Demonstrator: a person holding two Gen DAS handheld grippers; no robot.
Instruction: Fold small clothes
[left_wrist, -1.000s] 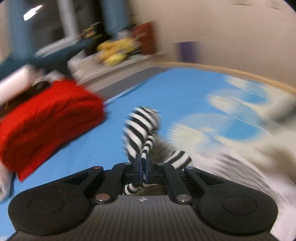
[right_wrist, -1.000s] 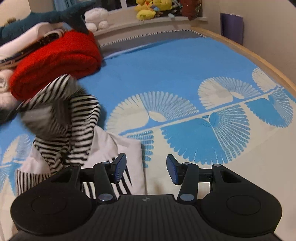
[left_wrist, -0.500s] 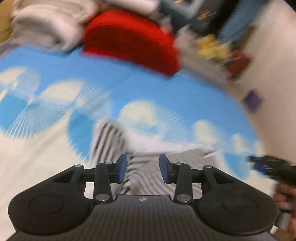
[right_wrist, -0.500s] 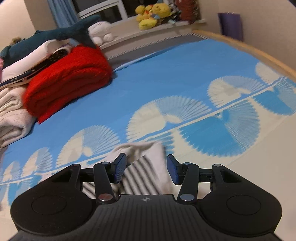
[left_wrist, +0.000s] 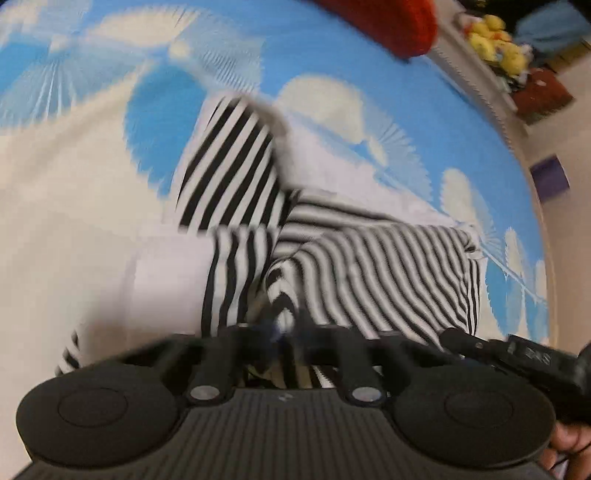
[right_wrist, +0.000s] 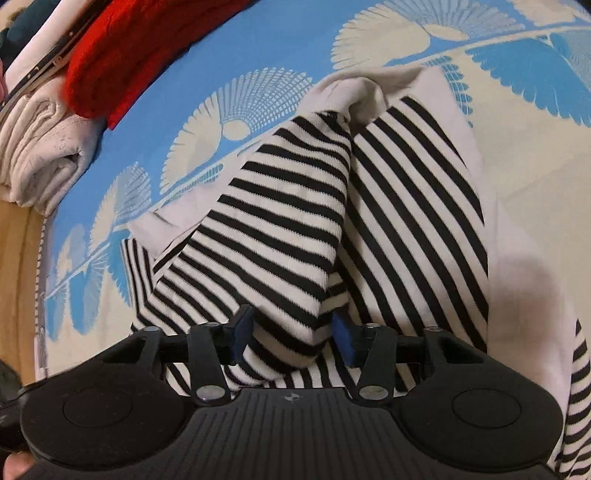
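striped knit garment (right_wrist: 295, 206): ribbed, black-white, rumpled on blue fan-print bedsheet (right_wrist: 258, 48) | left tongs (left_wrist: 284, 328): just pinched shut on striped fold | right tongs (right_wrist: 291, 338): closing, straddling folded corner, grip unclear

A blue fan-patterned bed (right_wrist: 258, 37) carries a striped garment (right_wrist: 295, 221) and red blanket (right_wrist: 122, 55).

No legible text, labels or numbers anywhere
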